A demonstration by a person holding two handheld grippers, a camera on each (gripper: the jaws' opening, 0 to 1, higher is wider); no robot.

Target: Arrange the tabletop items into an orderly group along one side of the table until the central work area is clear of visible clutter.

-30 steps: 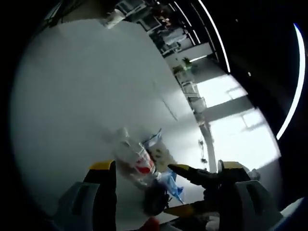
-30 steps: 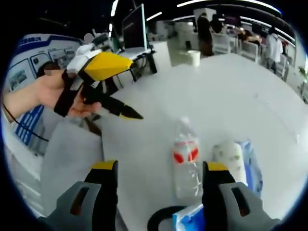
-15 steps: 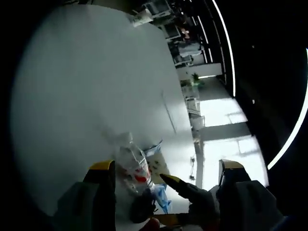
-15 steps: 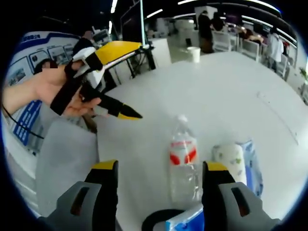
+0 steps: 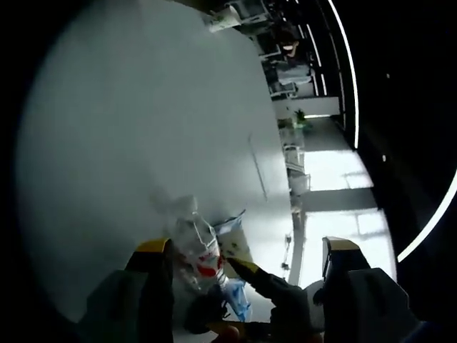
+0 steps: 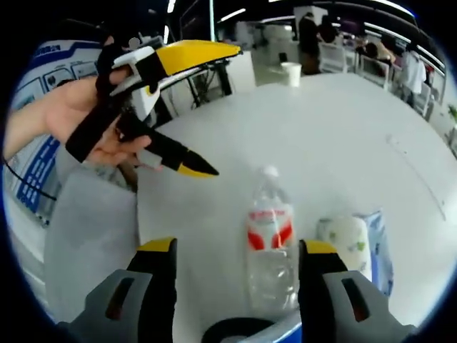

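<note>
- Two grippers, both with jaws spread wide and nothing held between them.
- Right gripper [image 6: 237, 246]: hovers low over the white table [image 6: 335, 136], its yellow-tipped jaws standing either side of the water bottle without touching it.
- Water bottle [image 6: 270, 239]: clear plastic, red-and-white label, white cap; lies on the table with its cap pointing away from the right gripper. In the left gripper view it sits just beyond the left jaw tip [image 5: 194, 244].
- Paper towel roll [image 6: 348, 241]: white, in blue-edged wrapping, just beside the bottle on its right side.
- Dark round object [image 6: 230, 333]: at the bottom edge of the right gripper view, partly cut off (cannot tell what it is).
- Left gripper [image 6: 182, 163]: held in a bare hand [image 6: 68, 121] above the table's near-left edge, black jaws with yellow tips aimed toward the bottle, well apart from it.
- Background: white cup [image 6: 290, 73] at the far table edge; people standing beyond.
</note>
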